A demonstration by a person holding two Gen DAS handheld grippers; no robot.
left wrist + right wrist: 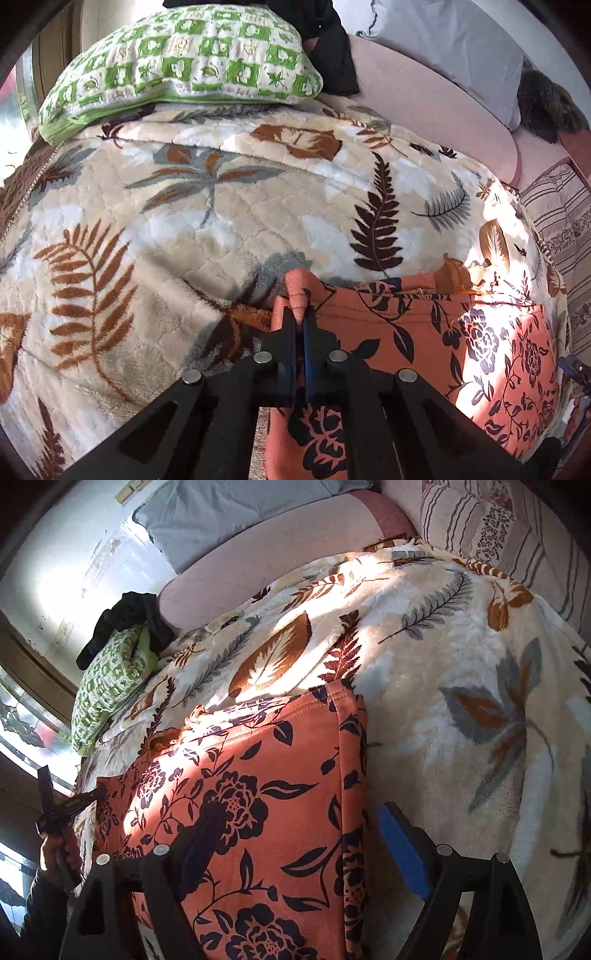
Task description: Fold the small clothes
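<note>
An orange garment with dark flower print lies flat on a leaf-patterned blanket. My left gripper is shut on the garment's left corner, which bunches up between the fingers. In the right wrist view the same garment lies folded with a straight right edge. My right gripper is open, its fingers straddling the garment's near right part just above it. The left gripper shows at the garment's far left edge, held by a hand.
A green-and-white pillow with a black cloth behind it lies at the blanket's far end. A grey pillow, a pink sheet and a striped cushion lie beyond. A window is at left.
</note>
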